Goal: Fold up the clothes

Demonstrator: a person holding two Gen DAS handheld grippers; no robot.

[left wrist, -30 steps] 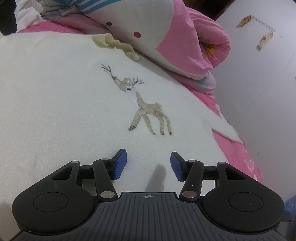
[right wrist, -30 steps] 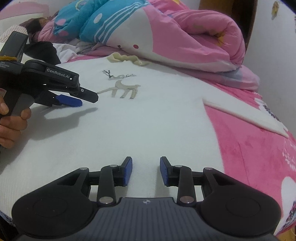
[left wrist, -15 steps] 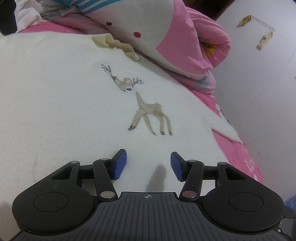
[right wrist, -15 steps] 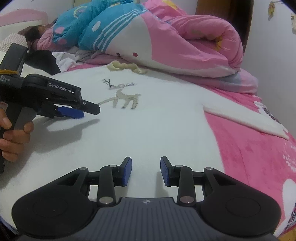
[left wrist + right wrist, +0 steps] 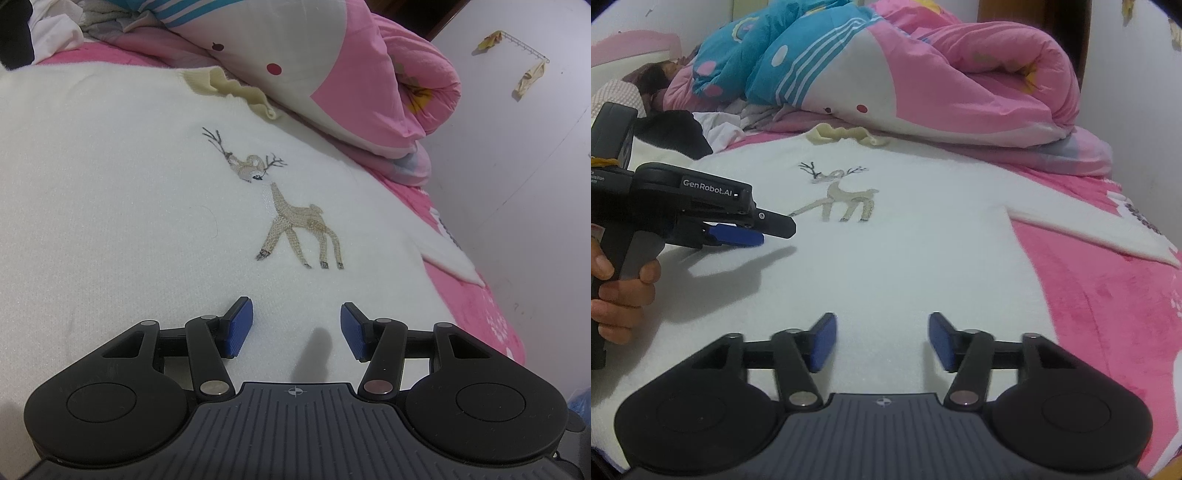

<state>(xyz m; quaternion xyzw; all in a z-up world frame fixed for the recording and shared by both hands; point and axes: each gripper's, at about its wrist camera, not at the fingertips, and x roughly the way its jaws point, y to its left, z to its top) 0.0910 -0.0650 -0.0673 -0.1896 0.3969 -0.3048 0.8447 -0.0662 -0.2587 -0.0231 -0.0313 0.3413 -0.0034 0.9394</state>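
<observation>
A: What can't you make out here?

B: The near hem of the white sweater (image 5: 905, 258) is cut off behind the right gripper (image 5: 882, 341) body, and its left side runs out of both views. One sleeve (image 5: 1089, 232) lies out to the right over the pink bed cover (image 5: 1108, 314); the other sleeve I cannot see at all. A person (image 5: 661, 79) lies at the far end, mostly hidden under the quilt (image 5: 923, 74).

A: And the grippers?

B: The left gripper (image 5: 296, 328) has its blue pads standing about half apart just above the sweater's lower front, nothing between them, only a shadow on the knit. From the right wrist view it is seen side-on, held by a hand (image 5: 624, 291), so its gap is hidden there. The right gripper's jaws are opening, with only bare sweater below them and nothing held.

A: Where does the sweater lie?

B: Spread flat, front up, on the bed, the embroidered deer (image 5: 295, 221) showing and the ruffled cream collar (image 5: 236, 88) touching the rolled pink, white and blue quilt.

A: The room?

B: A white wall (image 5: 517, 166) on the right with a hook rail (image 5: 524, 46) and scraps of cloth hanging from it. Dark and white clothes (image 5: 690, 129) are heaped far left.
</observation>
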